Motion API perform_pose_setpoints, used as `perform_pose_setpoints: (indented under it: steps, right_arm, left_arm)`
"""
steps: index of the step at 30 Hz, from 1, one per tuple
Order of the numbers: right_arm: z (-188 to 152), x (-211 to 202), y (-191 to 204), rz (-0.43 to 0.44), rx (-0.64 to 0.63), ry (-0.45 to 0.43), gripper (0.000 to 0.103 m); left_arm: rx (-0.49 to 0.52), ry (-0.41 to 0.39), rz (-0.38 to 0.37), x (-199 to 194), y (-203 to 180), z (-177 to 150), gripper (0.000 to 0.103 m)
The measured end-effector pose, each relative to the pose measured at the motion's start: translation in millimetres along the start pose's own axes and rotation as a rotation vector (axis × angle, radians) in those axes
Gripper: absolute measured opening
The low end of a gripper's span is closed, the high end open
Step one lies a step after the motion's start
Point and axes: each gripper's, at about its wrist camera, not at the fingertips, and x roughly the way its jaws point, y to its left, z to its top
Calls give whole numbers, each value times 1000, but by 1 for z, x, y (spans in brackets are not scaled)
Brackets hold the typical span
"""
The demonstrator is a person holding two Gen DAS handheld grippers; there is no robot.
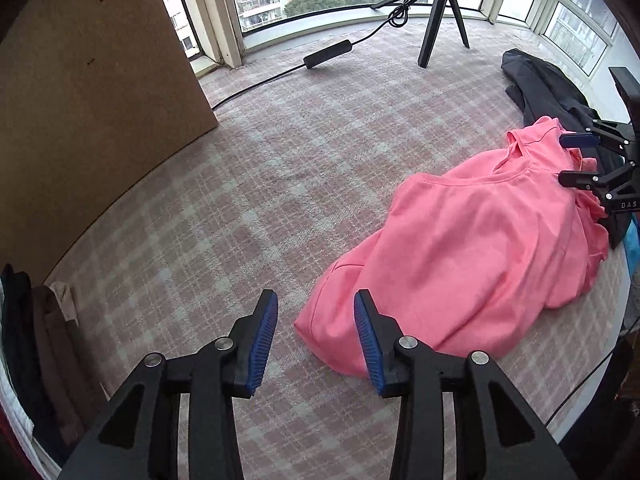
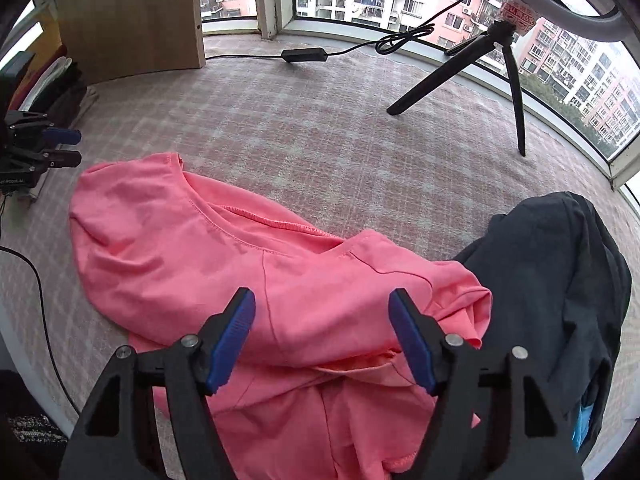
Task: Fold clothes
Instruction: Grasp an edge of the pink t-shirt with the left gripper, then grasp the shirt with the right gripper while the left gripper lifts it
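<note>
My left gripper (image 1: 316,320) hangs with jaws spread wide and holding nothing, right at the near hem of the pink shirt (image 1: 472,240), which lies crumpled on the plaid cloth (image 1: 280,168). My right gripper (image 2: 322,320) hovers over the shirt's bunched middle, jaws wide and holding nothing. Beyond it a dark garment (image 2: 560,280) touches the shirt, with the tripod (image 2: 480,68) standing by the window.
</note>
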Motion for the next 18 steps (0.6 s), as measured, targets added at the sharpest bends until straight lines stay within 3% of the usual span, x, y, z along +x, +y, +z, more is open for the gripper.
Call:
perform_pose_setpoints:
  steps: [1,3,5,9,11,13,14,15,18]
  right_arm:
    - [-4,8,-4,48,10,55,49]
    - [-12,15,-13,115,35,141,43]
    - [-14,-1,-27,142,71,89,43]
    - [-2,-30,-70,46,150,-35,54]
    - [4,-23,-84,18,153,-34,62]
    - [11,-8,-97,7,149,-3,63]
    - [11,2,-98,22,144,22,63]
    - [12,12,-98,40,139,49,63]
    - [9,31,-93,64,113,86,59]
  left_arm:
    - [17,6,-10,3,-3,3,39]
    - [49,18,-31,10,-10,10,49]
    - [73,26,-64,17,-18,18,51]
    - [124,59,-103,36,-34,37,52]
    - [140,82,-122,48,-42,44,51]
    - [138,106,-170,57,-46,48,39]
    - [132,118,-197,59,-46,48,16]
    - [127,128,-213,61,-47,48,2]
    - [125,116,-201,58,-46,44,2]
